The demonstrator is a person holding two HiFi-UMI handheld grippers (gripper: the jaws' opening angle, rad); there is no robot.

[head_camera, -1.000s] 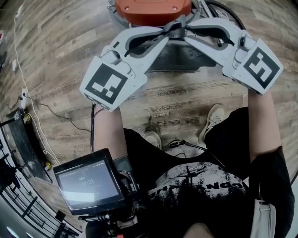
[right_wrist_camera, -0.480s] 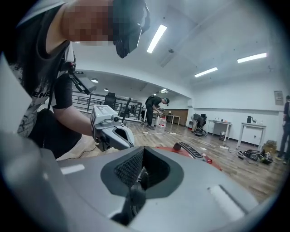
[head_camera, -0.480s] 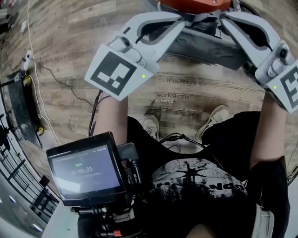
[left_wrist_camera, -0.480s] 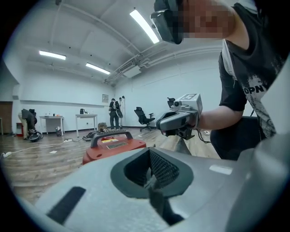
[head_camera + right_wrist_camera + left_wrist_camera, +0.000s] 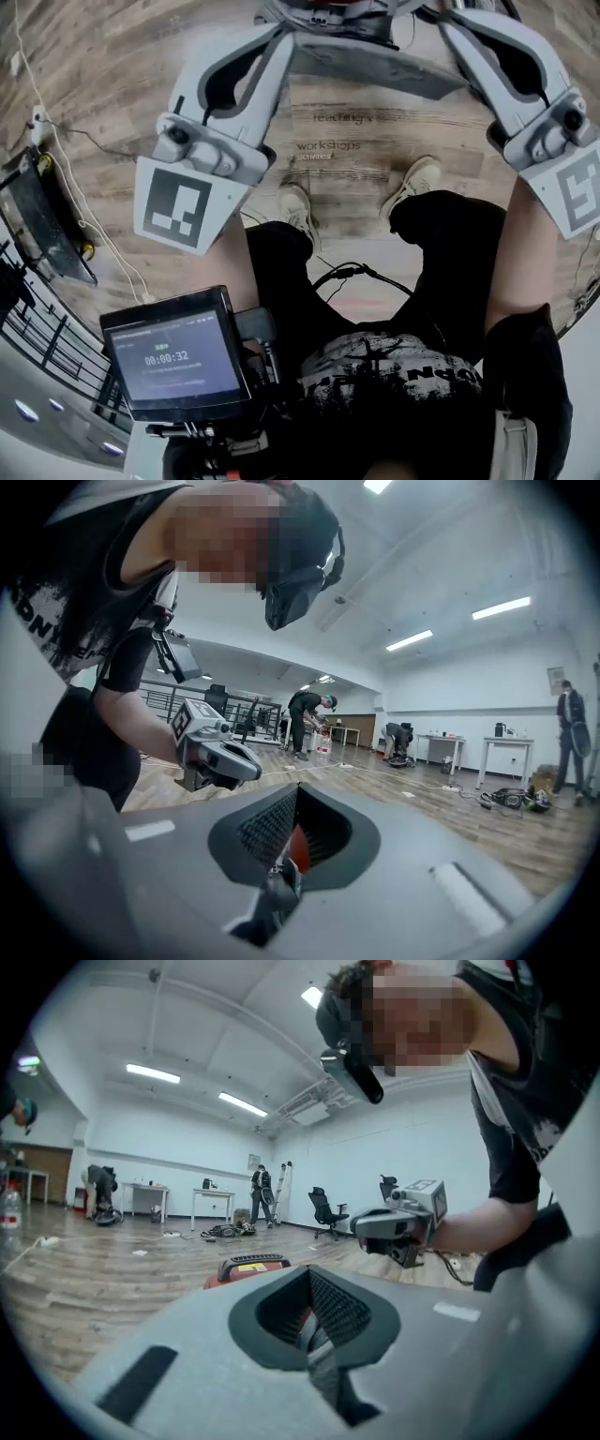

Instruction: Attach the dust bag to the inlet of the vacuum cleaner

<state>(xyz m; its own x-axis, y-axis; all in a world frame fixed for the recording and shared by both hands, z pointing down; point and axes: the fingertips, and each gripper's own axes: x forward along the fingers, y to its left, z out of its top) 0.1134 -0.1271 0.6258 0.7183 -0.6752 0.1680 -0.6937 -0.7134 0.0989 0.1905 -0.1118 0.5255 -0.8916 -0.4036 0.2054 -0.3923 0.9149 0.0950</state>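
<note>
- Tongs are pressed together on both sides: the left gripper (image 5: 314, 1340) and the right gripper (image 5: 281, 878) each appear to pinch one end of the flat grey dust bag (image 5: 366, 66), held spread between them above the wood-plank floor (image 5: 94, 122).
- The red vacuum cleaner with black handle (image 5: 249, 1269) sits on the floor just beyond the bag; its inlet is not in view.
- Risk: these are thin edge grips, so pulling the hands apart could slip a corner free or tear the bag.
- Risk: the bag screens the inlet, so it could seat skewed.
- The bag looks matte and sheet-like; the vacuum shell is hard, glossy plastic; the dark ribbed pads (image 5: 339, 1309) look grippy.
</note>
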